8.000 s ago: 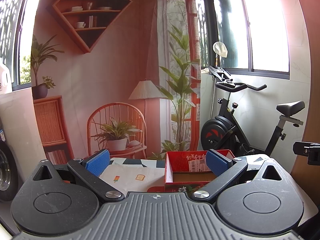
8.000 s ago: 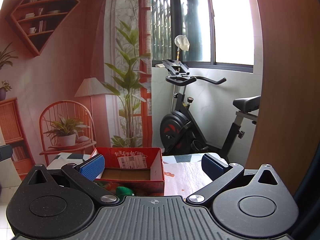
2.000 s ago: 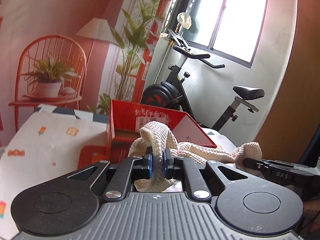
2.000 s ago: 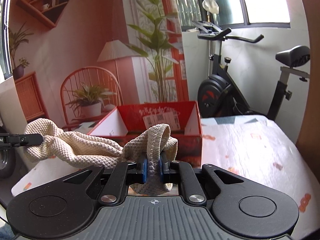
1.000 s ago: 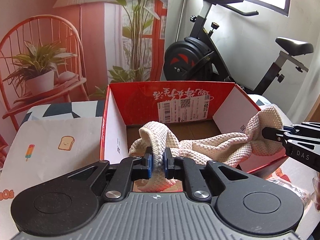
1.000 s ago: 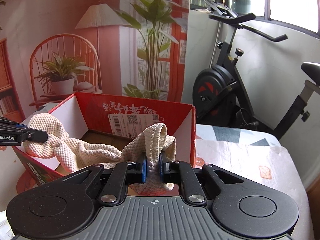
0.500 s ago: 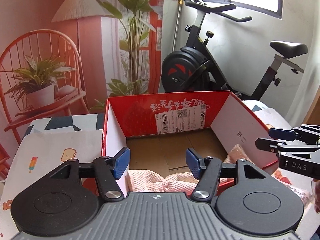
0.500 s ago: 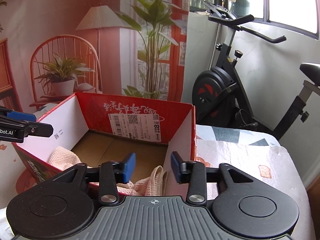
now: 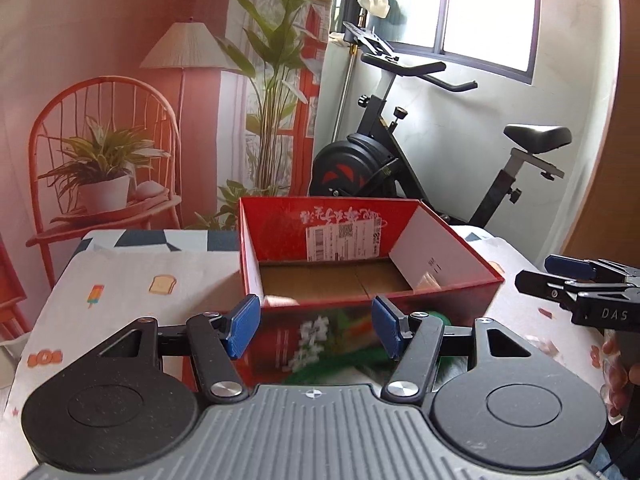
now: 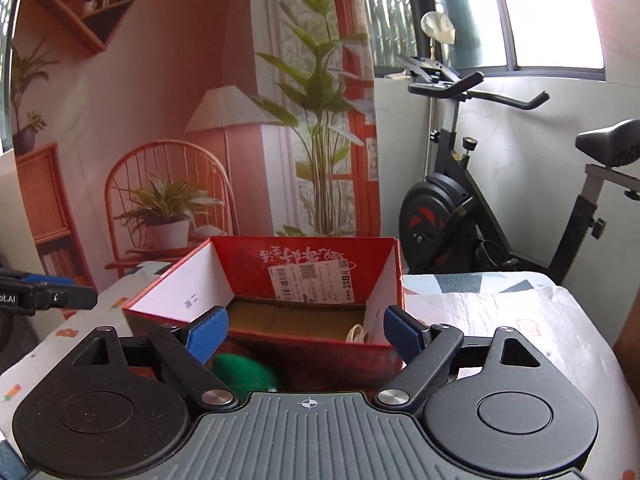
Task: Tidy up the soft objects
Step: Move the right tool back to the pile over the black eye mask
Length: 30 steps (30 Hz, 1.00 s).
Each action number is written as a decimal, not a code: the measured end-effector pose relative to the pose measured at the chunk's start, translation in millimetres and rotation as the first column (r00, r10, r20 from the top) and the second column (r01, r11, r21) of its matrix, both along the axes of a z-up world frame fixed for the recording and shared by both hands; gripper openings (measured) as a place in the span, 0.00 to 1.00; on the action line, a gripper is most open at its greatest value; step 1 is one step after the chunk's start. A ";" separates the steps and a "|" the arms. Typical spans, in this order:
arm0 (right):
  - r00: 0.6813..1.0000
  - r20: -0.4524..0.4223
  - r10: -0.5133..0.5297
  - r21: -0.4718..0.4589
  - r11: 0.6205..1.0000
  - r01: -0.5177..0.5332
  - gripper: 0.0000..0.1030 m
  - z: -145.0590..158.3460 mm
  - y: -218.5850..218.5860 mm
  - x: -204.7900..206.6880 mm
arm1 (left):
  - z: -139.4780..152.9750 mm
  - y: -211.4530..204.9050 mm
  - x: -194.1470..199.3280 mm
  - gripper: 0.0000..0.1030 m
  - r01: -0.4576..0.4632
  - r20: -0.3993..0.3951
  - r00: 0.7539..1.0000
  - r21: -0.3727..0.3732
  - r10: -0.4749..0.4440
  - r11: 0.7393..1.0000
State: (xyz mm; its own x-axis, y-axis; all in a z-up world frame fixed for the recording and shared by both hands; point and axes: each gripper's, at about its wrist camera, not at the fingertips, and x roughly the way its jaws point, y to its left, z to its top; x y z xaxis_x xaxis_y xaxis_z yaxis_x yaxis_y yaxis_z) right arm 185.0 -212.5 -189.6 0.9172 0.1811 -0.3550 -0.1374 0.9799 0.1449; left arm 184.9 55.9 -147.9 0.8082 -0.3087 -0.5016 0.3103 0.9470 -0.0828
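Green soft item point(image 10: 244, 374) lies at lower left of the right wrist frame, just in front of the box point(image 10: 316, 350) and close below my right claw point(image 10: 306, 332), nearer its left pad. In the left wrist frame it shows lower right. Judged nearer: right claw. Long axis: cannot tell. Both claws, left claw point(image 9: 316, 330) included, are spread and empty.

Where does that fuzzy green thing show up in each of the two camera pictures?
Left wrist view: the green soft object lies blurred, low centre, before the red box.
Right wrist view: it sits lower left of centre, beside the left finger.
Shared landmark: the box's white shipping label.
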 end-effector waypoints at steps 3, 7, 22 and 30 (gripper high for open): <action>1.000 0.009 -0.014 0.027 1.000 0.014 0.80 -7.0 1.9 -27.2 | -9.4 6.3 -21.8 0.62 0.005 -0.006 1.000 -0.012 -0.005 1.000; 0.999 0.020 -0.029 0.062 0.998 0.028 0.80 -23.1 3.5 -60.0 | -27.5 14.8 -40.0 0.62 -0.010 -0.036 0.999 -0.060 0.008 0.998; 0.977 -0.204 -0.059 0.089 0.993 0.079 0.76 -110.3 11.3 -85.7 | -101.0 11.2 -51.6 0.62 -0.037 -0.172 0.985 -0.027 0.032 0.999; 0.961 -0.271 -0.047 0.070 0.995 0.068 0.73 -131.7 15.0 -72.5 | -123.6 13.6 -45.8 0.62 -0.045 -0.238 0.970 0.008 0.045 0.999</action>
